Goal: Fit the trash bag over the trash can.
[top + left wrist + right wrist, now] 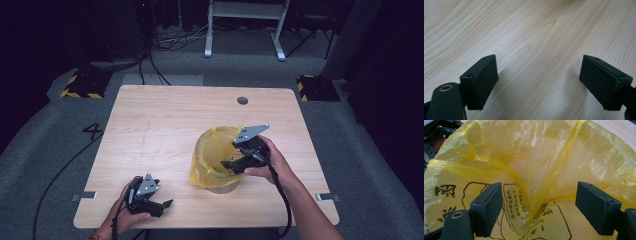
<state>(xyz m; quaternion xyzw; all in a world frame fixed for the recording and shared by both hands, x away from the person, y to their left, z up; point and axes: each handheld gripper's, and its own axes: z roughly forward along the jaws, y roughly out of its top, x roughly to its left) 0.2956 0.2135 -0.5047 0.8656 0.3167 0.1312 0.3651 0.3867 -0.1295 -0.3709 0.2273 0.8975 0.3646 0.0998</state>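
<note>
**A:** Where's your right gripper (231,156)?

**B:** It's at the yellow bag (212,152), near the right half of the bench (165,120). The bag lines a small round container (223,188) whose pale base peeks out under the plastic at the near side. My right hand (272,162) tilts the gripper so its tips point into the bag's mouth from the right rim.

**A:** Are the jaws clamped on the plastic?

**B:** No, they stand wide. In the right gripper view the two black pads (487,206) sit far apart with the yellow film (536,170) spread between and beyond them. A creased fold runs down the middle of the gap, and I see black printed characters and a printed outline on the plastic low between the pads. Neither pad presses on the film; whether one brushes it I can't tell.

**A:** And the left one?

**B:** My left gripper (167,203) is low at the near-left edge of the bench, well apart from the bag, in my left hand (125,217). Its tips point right, toward the bag. In the left gripper view its pads (482,80) are wide open too, with bare wood grain (536,50) between them, holding nothing.

**A:** Anything else on the bench?

**B:** A small dark round spot (242,100) near the far edge.
</note>
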